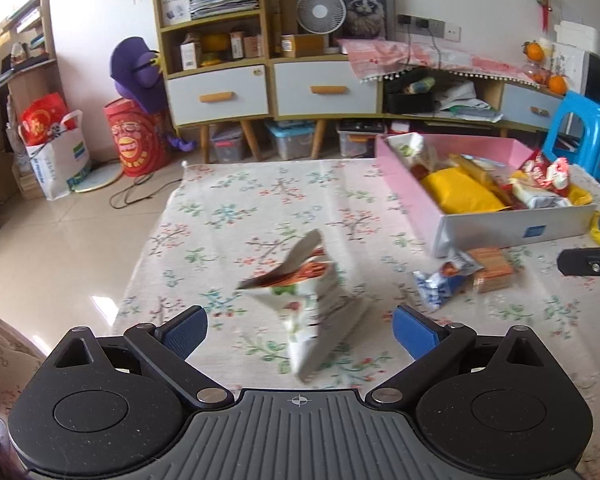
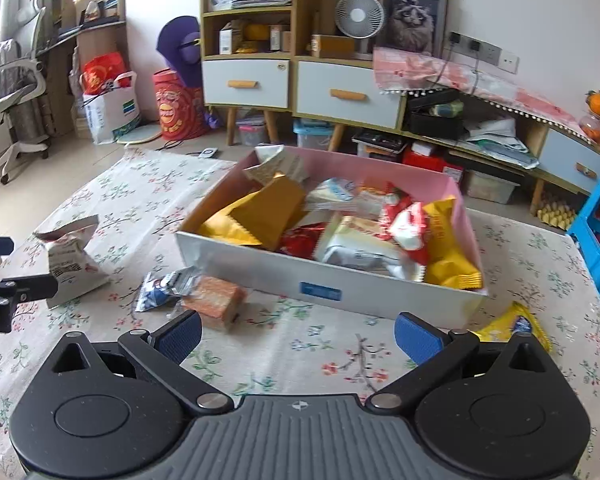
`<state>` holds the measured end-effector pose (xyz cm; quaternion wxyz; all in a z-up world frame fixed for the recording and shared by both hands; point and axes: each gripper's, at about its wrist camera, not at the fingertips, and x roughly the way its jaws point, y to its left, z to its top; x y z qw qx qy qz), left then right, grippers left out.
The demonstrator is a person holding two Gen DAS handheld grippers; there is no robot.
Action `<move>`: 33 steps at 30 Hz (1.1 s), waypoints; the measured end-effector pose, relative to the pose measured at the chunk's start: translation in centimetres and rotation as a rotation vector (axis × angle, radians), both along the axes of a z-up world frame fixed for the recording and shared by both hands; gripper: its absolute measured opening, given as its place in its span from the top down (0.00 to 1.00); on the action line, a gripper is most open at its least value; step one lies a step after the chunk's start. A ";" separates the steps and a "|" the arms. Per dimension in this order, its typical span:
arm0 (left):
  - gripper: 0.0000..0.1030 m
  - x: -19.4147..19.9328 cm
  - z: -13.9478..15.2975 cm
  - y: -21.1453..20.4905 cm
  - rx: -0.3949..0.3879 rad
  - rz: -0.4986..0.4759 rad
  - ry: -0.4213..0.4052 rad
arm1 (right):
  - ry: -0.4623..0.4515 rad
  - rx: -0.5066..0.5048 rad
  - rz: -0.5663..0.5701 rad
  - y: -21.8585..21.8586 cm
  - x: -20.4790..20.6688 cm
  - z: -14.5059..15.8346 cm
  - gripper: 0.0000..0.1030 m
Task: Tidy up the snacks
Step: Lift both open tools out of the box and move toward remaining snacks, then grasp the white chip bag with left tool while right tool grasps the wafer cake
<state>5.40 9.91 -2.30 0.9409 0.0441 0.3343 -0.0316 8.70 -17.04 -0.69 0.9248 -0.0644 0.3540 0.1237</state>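
Note:
A pink and white box [image 2: 324,280] [image 1: 500,228] full of snack packets stands on the flowered cloth. A white snack bag [image 1: 312,300] stands between the fingers of my open left gripper [image 1: 300,332], blurred; it also shows in the right wrist view [image 2: 70,260]. A blue and white packet [image 2: 164,286] [image 1: 440,280] and an orange packet [image 2: 216,300] [image 1: 492,268] lie in front of the box. A yellow packet [image 2: 512,326] lies by the box's right corner. My right gripper [image 2: 298,336] is open and empty, just before the box.
The table [image 1: 228,216] is covered by a flowered cloth. A blue plastic stool [image 2: 596,232] stands to the right. Shelves and drawers [image 2: 300,80] line the far wall. Bags [image 1: 60,152] sit on the floor to the left.

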 end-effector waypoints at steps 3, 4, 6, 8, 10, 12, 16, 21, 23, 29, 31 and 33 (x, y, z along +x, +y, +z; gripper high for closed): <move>0.03 0.4 -0.5 0.8 -0.008 0.022 -0.001 | 0.011 -0.011 0.022 1.2 0.1 -0.4 0.10; 0.03 0.6 -0.7 1.0 -0.012 0.029 0.000 | 0.014 -0.016 0.029 1.5 0.1 -0.5 0.10; 0.03 0.8 -1.1 1.2 -0.024 0.039 0.009 | 0.020 -0.029 0.044 2.2 0.2 -0.9 0.10; 0.03 1.2 -1.5 1.2 -0.041 0.045 0.023 | 0.027 -0.045 0.059 3.0 0.4 -1.3 0.10; 0.03 1.5 -1.7 0.9 -0.057 0.044 0.034 | 0.035 -0.057 0.068 3.7 0.6 -1.7 0.10; 0.03 1.6 -1.9 0.6 -0.065 0.044 0.039 | 0.046 -0.063 0.073 4.3 0.8 -2.1 0.10; 0.04 1.8 -1.9 0.1 -0.084 0.042 0.028 | 0.065 -0.081 0.087 5.3 1.2 -2.9 0.10; 0.10 2.1 -1.7 -0.4 -0.104 0.036 0.013 | 0.079 -0.099 0.098 6.3 1.8 -3.6 0.10; 0.17 2.2 -1.6 -0.5 -0.108 0.037 0.013 | 0.085 -0.095 0.096 6.5 2.1 -3.7 0.10; 0.51 2.7 -1.6 -0.6 -0.125 0.052 0.030 | 0.074 -0.101 0.094 6.6 2.7 -3.9 0.11; 0.55 2.7 -1.6 -0.4 -0.137 0.055 0.035 | 0.075 -0.101 0.092 6.5 3.0 -4.0 0.13; 0.61 2.7 -1.6 -0.3 -0.142 0.057 0.036 | 0.079 -0.097 0.091 6.3 3.2 -4.1 0.17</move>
